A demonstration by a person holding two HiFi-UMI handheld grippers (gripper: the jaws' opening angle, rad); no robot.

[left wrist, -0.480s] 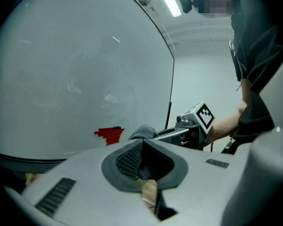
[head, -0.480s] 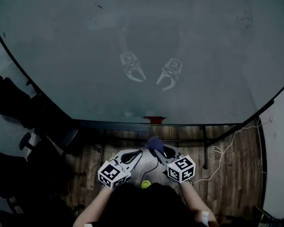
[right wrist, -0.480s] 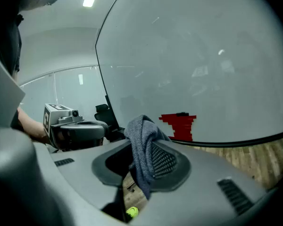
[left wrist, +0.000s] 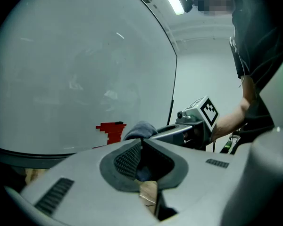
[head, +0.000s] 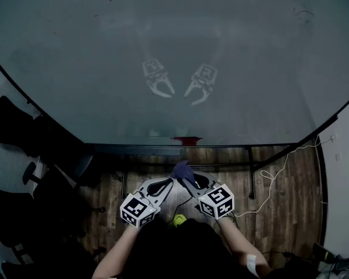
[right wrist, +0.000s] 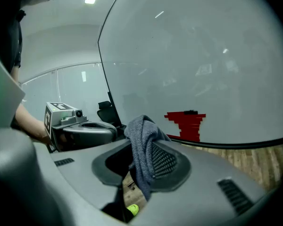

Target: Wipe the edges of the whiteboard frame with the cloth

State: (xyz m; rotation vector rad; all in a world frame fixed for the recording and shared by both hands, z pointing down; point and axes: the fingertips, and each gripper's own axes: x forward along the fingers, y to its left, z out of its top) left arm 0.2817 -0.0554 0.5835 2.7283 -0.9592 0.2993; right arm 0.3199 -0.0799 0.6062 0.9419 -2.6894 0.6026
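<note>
The whiteboard point(head: 174, 45) fills the head view, its dark bottom frame edge point(head: 139, 149) running just beyond both grippers. A red mark point(head: 186, 139) sits on the board right above that edge. My right gripper point(head: 185, 178) is shut on a blue-grey cloth point(right wrist: 142, 149), which bunches up over its tips and hangs down between the jaws. Close on its left, my left gripper point(head: 166, 183) has its jaws shut with nothing between them; its tips point(left wrist: 142, 142) point at the board's lower part. Both grippers hover short of the frame, not touching it.
Black office chairs point(head: 14, 127) stand at the left, beside the board. The board's stand leg point(head: 251, 176) and a white cable point(head: 279, 176) lie on the wooden floor point(head: 291, 214) to the right. A small yellow-green object point(head: 179, 218) lies below the grippers.
The right gripper with the cloth has edged slightly left, closer to the left gripper. The view has shifted a little; nothing was taken or let go.
</note>
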